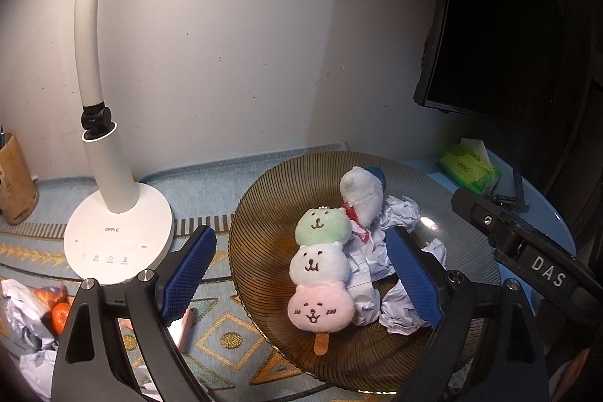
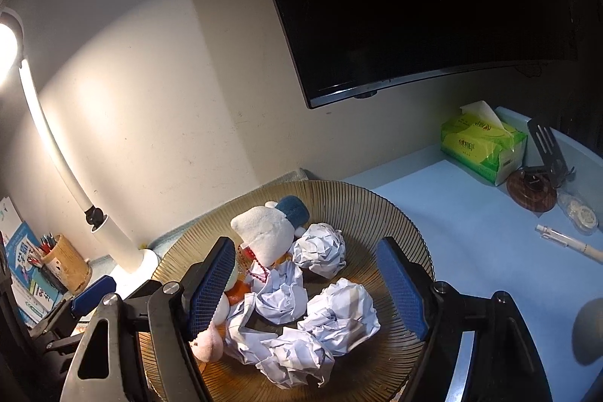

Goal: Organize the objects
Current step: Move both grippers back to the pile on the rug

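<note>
A brown ribbed glass plate (image 1: 264, 213) (image 2: 377, 210) holds a three-faced plush skewer (image 1: 320, 266) in green, white and pink, a white plush with a blue cap (image 1: 360, 194) (image 2: 265, 232), and several crumpled paper balls (image 1: 399, 213) (image 2: 341, 315). My left gripper (image 1: 301, 274) is open over the plate, its blue pads either side of the skewer plush without touching it. My right gripper (image 2: 305, 285) is open too, its pads astride the paper balls. In the right wrist view the skewer's pink end (image 2: 209, 341) shows behind the left pad.
A white desk lamp (image 1: 117, 240) stands left of the plate on a patterned mat (image 1: 222, 330). Crumpled paper (image 1: 22, 319) and a tangerine (image 1: 60, 317) lie at lower left. A tissue pack (image 2: 482, 145), a pen (image 2: 569, 242) and a dark monitor (image 2: 414, 6) are right.
</note>
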A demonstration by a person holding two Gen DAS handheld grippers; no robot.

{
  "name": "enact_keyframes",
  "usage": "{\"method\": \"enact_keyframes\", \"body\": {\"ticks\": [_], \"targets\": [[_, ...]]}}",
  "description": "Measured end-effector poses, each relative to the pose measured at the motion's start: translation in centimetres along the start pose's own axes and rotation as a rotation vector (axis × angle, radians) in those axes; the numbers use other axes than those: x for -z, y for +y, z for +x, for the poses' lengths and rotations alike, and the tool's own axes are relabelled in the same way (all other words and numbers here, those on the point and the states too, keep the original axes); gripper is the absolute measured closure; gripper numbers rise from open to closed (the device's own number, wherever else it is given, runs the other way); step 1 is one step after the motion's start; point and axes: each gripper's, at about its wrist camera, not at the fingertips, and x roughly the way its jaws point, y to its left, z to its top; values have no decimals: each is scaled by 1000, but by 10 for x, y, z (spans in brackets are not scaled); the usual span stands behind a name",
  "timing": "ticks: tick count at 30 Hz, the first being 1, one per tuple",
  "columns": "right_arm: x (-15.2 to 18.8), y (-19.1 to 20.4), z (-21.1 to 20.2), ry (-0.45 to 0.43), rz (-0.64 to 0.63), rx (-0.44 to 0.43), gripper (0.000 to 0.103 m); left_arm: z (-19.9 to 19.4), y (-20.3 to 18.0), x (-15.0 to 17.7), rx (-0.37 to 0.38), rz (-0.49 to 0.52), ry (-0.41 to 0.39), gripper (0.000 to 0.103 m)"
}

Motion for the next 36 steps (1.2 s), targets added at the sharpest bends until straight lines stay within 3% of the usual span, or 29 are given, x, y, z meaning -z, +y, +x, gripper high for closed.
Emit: {"method": "enact_keyframes", "body": {"ticks": [6, 10, 18, 22, 30, 36], "targets": [[3, -3, -23, -79, 15, 37, 27, -54, -4, 3, 45, 21, -38, 12], [17, 11, -59, -85, 14, -1, 27, -107, 12, 10, 31, 43, -71, 11], [51, 66, -139, -65, -63, -143, 22, -204, 92, 25, -16, -69, -96, 6], [65, 97, -157, -20, -97, -230, 22, -239, 136, 43, -124, -121, -121, 5], [111, 182, -132, 180, -251, -389, 22, -263, 227, 95, -217, -310, -59, 2], [140, 225, -87, 278, -332, -386, 23, -264, 252, 115, -227, -346, -20, 2]]}}
